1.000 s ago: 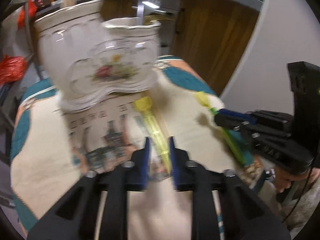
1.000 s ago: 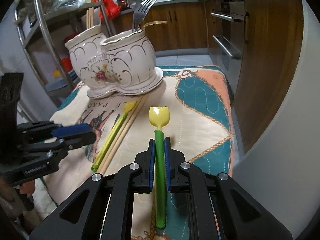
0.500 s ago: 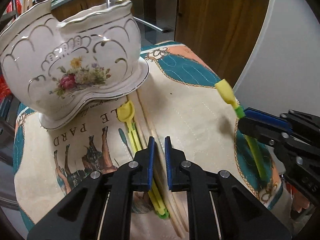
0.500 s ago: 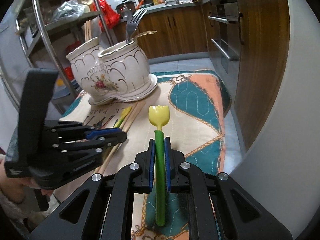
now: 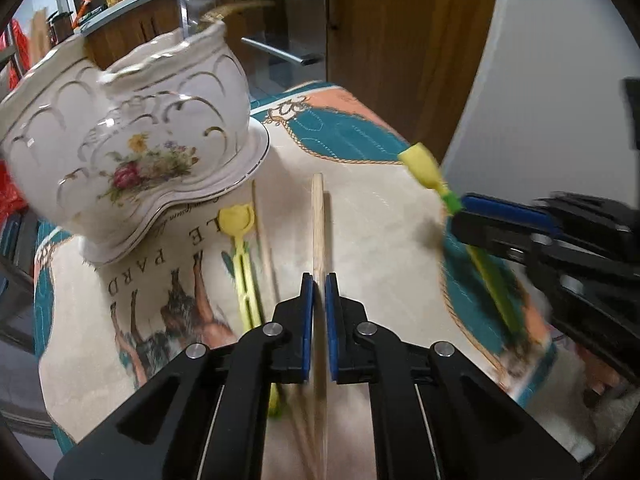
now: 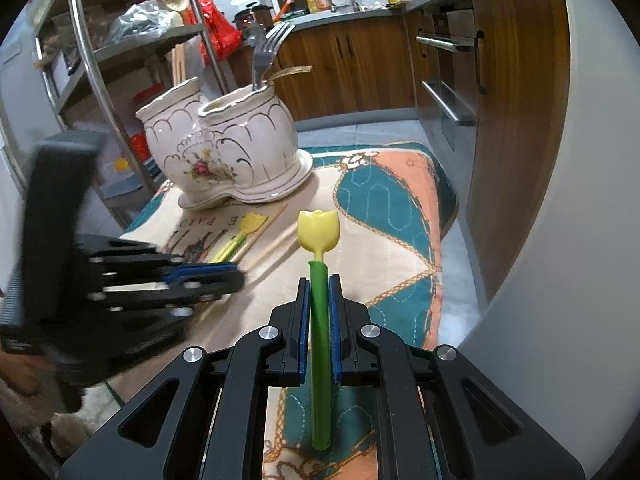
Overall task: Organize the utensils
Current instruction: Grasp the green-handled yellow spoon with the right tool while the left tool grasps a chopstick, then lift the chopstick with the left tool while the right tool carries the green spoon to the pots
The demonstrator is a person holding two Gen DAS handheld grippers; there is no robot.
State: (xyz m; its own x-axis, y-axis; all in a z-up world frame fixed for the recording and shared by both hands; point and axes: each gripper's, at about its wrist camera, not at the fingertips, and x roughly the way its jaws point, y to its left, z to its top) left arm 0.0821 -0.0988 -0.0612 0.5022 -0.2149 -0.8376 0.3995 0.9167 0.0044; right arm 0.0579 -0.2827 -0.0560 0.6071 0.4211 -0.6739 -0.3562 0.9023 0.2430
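Note:
My left gripper [image 5: 319, 280] is shut on a wooden chopstick [image 5: 318, 216] and holds it just above the cloth. A second chopstick [image 5: 264, 236] and a yellow tulip spoon [image 5: 242, 248] lie to its left. The white floral ceramic holder [image 5: 132, 136] stands beyond, with a fork [image 6: 266, 54] in its right cup. My right gripper [image 6: 319, 280] is shut on a green-stemmed yellow tulip utensil [image 6: 319, 236], held above the cloth at the right; it also shows in the left wrist view [image 5: 424, 168]. The left gripper shows in the right wrist view [image 6: 208, 280].
A patterned cloth [image 6: 384, 208] covers the small table. A metal rack [image 6: 92, 64] with bags stands at the left. Wooden cabinets and an oven [image 6: 448, 80] are behind and to the right. A white wall [image 6: 560, 240] is close on the right.
My left gripper has closed on a chopstick and lifted it off the cloth, away from the other one. My right gripper has risen with the tulip utensil still in it.

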